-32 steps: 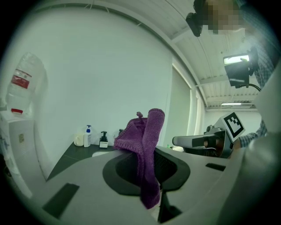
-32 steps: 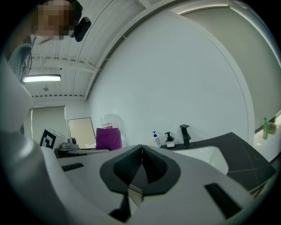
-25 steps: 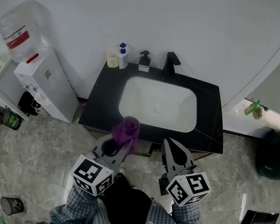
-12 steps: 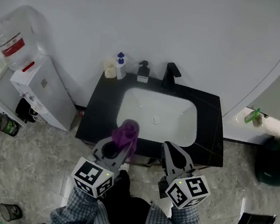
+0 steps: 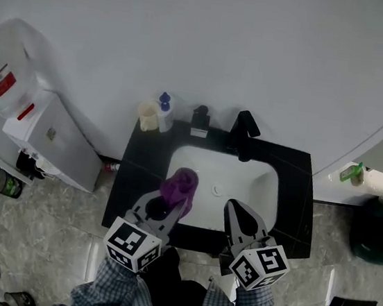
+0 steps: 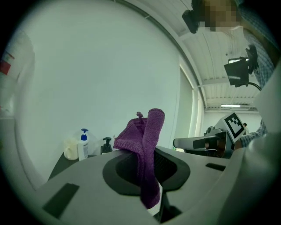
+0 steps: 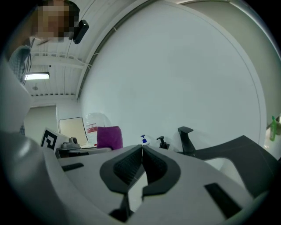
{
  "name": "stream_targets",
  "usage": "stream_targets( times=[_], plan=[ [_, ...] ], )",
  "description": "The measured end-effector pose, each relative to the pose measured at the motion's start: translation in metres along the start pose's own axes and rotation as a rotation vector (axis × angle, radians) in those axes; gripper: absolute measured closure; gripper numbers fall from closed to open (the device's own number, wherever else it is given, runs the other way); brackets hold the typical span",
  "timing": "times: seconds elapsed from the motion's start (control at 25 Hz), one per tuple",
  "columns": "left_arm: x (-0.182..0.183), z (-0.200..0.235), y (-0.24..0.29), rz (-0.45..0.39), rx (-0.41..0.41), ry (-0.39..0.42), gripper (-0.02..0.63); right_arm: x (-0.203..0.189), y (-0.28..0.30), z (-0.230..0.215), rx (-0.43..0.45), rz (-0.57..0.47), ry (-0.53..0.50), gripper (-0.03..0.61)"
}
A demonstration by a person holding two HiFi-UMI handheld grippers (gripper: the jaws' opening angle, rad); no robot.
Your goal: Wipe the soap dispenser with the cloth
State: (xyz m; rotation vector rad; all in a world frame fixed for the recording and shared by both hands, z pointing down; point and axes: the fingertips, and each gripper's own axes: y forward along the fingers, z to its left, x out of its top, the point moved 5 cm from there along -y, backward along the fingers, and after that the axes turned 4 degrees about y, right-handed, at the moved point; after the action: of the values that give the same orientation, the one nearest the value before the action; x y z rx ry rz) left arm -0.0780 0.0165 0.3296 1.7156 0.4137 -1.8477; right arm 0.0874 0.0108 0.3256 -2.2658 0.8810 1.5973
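A black soap dispenser [image 5: 200, 121] stands at the back of the black counter [image 5: 147, 157], left of the black tap [image 5: 245, 131]; it also shows small in the left gripper view as the dispenser [image 6: 106, 145] and in the right gripper view as the dispenser [image 7: 162, 142]. My left gripper [image 5: 172, 196] is shut on a purple cloth [image 5: 179, 184], whose fold sticks up between the jaws as the cloth [image 6: 145, 151]. The right gripper [image 5: 236, 209] hangs over the white basin's [image 5: 244, 179] front edge, shut and empty, jaws touching. Both grippers are well short of the dispenser.
A white pump bottle with a blue top [image 5: 164, 111] and a cream cup [image 5: 147, 116] stand at the counter's back left corner. A water cooler [image 5: 46, 138] with its big bottle [image 5: 5, 70] stands left of the counter. A green bottle [image 5: 350, 172] sits at right.
Both grippers and the view have advanced toward the sink; the cloth now hangs over the basin's front left instead of before the counter edge. Both grippers' states are unchanged.
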Motion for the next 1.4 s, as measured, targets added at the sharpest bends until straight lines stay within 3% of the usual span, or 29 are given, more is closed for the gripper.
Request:
stream_targets(
  times=[0.48,0.64,0.76,1.12,1.4],
  plan=[
    [0.008,0.089,0.079,0.042,-0.090,-0.009,0.557,0.021,0.100,-0.036,-0.088,0.013,0.005,0.560],
    [-0.002,0.107,0.093,0.046,-0.085,-0.082,0.557,0.016,0.111,-0.044,-0.098,0.031,0.022,0.560],
    [-0.004,0.126,0.106,0.033,-0.053,-0.117,0.557,0.010,0.117,-0.051,-0.107,0.048,0.035,0.560],
    [-0.001,0.185,0.161,0.054,0.076,-0.053,0.557,-0.010,0.127,-0.079,-0.110,0.095,0.052,0.560],
    [-0.012,0.214,0.208,0.097,0.130,-0.031,0.557,-0.013,0.133,-0.103,-0.108,0.116,0.080,0.560]
  ],
)
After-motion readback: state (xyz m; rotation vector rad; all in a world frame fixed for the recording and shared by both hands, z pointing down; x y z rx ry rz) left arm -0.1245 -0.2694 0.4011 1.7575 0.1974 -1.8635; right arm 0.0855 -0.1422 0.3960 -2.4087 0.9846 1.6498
